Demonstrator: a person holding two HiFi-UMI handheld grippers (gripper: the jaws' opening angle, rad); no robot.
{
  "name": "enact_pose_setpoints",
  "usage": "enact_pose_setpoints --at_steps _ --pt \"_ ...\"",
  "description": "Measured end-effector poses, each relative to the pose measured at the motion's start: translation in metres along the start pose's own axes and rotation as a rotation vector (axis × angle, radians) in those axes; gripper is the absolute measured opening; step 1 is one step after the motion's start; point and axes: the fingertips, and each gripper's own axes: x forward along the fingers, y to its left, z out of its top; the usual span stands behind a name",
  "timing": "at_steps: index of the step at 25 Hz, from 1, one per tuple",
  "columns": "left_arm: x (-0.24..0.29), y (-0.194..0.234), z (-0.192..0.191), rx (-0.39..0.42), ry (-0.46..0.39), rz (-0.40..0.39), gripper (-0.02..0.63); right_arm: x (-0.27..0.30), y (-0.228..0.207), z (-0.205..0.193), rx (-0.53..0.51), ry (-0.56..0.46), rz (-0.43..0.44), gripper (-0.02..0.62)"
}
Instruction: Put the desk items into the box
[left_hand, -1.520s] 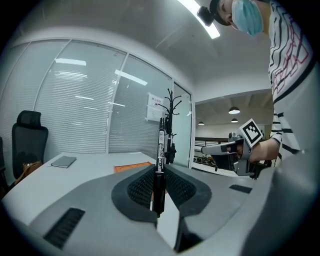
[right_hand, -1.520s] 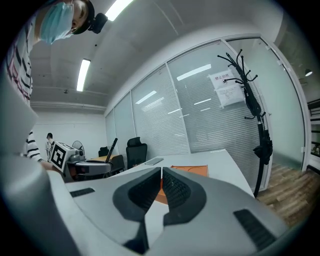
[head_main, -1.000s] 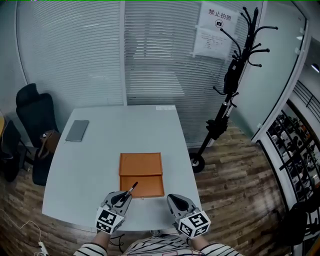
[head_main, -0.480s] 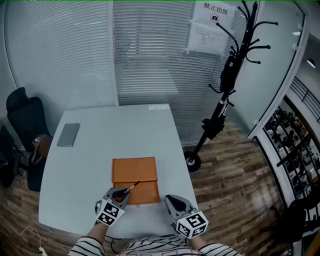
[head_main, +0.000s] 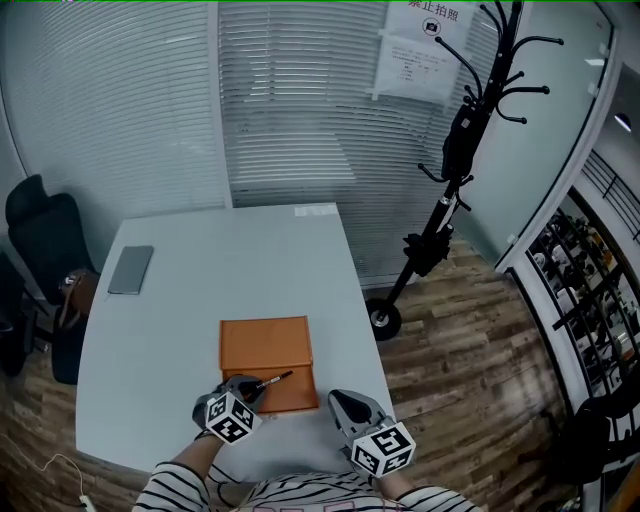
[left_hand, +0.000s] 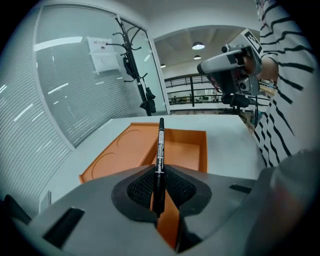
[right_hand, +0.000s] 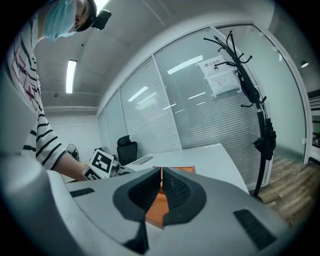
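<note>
An orange box (head_main: 264, 342) lies open near the table's front edge, its flat lid (left_hand: 122, 149) beside its shallow tray (left_hand: 186, 150). My left gripper (head_main: 250, 388) is shut on a black pen (head_main: 273, 380). The pen (left_hand: 160, 142) sticks out forward over the box's near part. In the left gripper view the pads (left_hand: 142, 187) clamp the pen's lower end. My right gripper (head_main: 341, 403) hovers to the right of the box at the table's front, jaws shut with nothing between them (right_hand: 161, 187). The box (right_hand: 186, 170) shows just beyond them.
A grey flat device (head_main: 131, 270) lies at the table's far left. A black office chair (head_main: 40, 225) stands left of the table (head_main: 230, 260). A black coat rack (head_main: 452, 150) stands to the right before a glass wall with blinds.
My left gripper has turned, so the pen now points more to the right over the box's near part. The head view shifted slightly. The right gripper stays put.
</note>
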Motion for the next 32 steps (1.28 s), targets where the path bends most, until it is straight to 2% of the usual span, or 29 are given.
enact_pose_setpoints --at_steps 9,15,24,32 --pt "0.037 -0.004 -0.017 0.072 0.174 -0.073 0.064 0.009 -0.014 -0.002 0.015 0.019 -0.002 0.026" --pt "0.053 -0.009 -0.026 0.111 0.249 -0.102 0.064 0.010 -0.021 -0.007 0.017 0.030 0.000 0.026" --pt "0.064 -0.011 -0.038 0.122 0.313 -0.114 0.064 0.006 -0.027 -0.012 0.025 0.041 -0.002 0.026" --pt "0.067 -0.010 -0.040 0.111 0.320 -0.115 0.064 0.007 -0.032 -0.012 0.023 0.050 0.004 0.026"
